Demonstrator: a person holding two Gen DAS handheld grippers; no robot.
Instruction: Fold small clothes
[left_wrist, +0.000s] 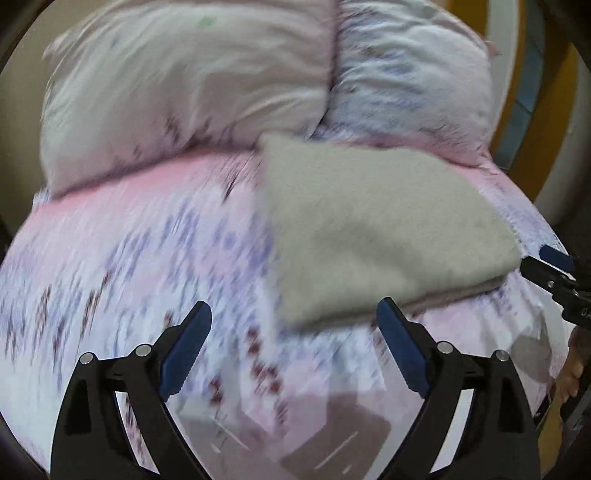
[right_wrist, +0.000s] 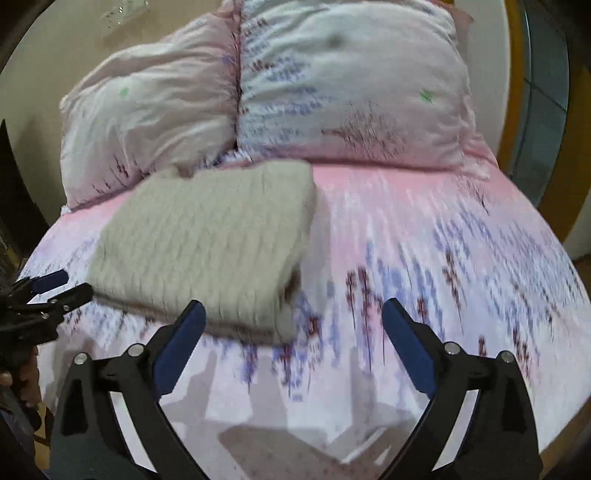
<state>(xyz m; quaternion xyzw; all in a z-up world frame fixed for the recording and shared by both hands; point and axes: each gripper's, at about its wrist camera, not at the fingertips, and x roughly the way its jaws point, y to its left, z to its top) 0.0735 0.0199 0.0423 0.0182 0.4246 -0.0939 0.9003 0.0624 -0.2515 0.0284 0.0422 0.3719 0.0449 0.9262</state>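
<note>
A folded beige knit garment (left_wrist: 373, 225) lies flat on the pink floral bedspread (left_wrist: 129, 258), in front of the pillows. It also shows in the right wrist view (right_wrist: 210, 240). My left gripper (left_wrist: 293, 325) is open and empty, held above the bed just in front of the garment's near edge. My right gripper (right_wrist: 293, 325) is open and empty, just in front of the garment's near right corner. Each gripper shows at the edge of the other's view, the right one (left_wrist: 554, 269) and the left one (right_wrist: 48, 291). Both views are blurred.
Two large floral pillows (right_wrist: 147, 110) (right_wrist: 351, 85) stand at the head of the bed behind the garment. A cream wall and an orange and blue frame (right_wrist: 543, 92) lie to the right. The bedspread (right_wrist: 424, 258) stretches to the right of the garment.
</note>
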